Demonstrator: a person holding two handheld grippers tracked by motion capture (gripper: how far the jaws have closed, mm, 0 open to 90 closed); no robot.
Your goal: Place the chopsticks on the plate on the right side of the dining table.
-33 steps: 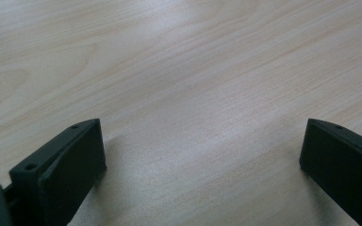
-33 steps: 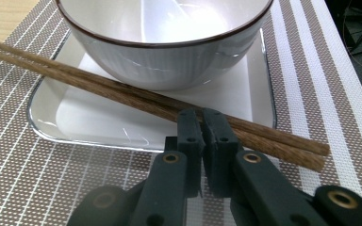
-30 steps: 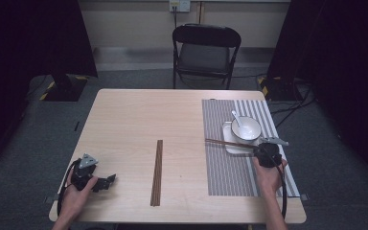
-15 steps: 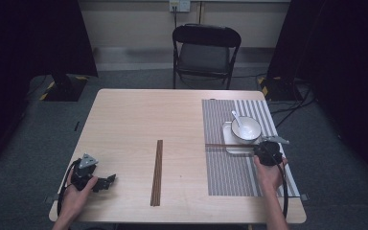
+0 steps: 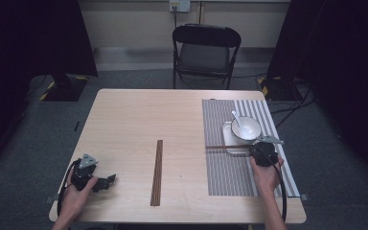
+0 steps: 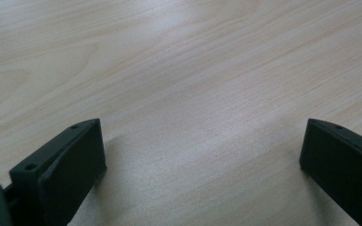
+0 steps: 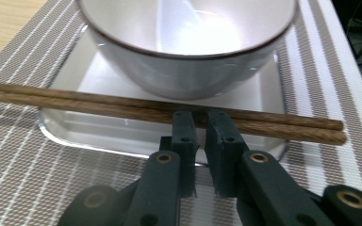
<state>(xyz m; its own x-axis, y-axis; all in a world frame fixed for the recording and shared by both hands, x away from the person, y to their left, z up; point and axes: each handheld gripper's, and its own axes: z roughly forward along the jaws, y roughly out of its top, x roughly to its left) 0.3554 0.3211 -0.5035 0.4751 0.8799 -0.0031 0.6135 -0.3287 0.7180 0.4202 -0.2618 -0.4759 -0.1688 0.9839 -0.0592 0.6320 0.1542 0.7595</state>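
Right gripper (image 5: pixel 258 149): sits at the right of the high view, on the grey striped woven placemat (image 5: pixel 230 175), just below the square white tray (image 5: pixel 228 136). Its own view shows the gripper (image 7: pixel 201 118) with jaws nearly closed, a narrow gap between them, tips clamped on a pair of dark brown wooden chopsticks (image 7: pixel 99 104). The chopsticks (image 5: pixel 225 146) lie level, running across the near edge of the tray (image 7: pixel 99 129) and out to the left over the placemat (image 7: pixel 28 155). In the right gripper view they pass directly in front of the round white ceramic bowl (image 7: pixel 188 47) that stands on the tray; whether sticks and bowl touch cannot be told.

High view: bowl (image 5: pixel 246 129) holds a white spoon (image 5: pixel 237 119) leaning toward upper left.

Left gripper (image 5: pixel 106 181): lower left of the high view, resting low over the pale wooden tabletop (image 5: pixel 139 120), held by the left hand (image 5: pixel 74 199). In the left gripper view the gripper (image 6: pixel 202 146) has its jaws spread wide with bare wood grain (image 6: pixel 193 70) between them; it holds nothing.

A second pair of dark brown wooden chopsticks (image 5: pixel 157 172) lies on the tabletop at centre of the high view, pointing up and down the frame, well apart from both grippers.

Background, top centre: a black folding chair (image 5: pixel 206 52) behind the tabletop.
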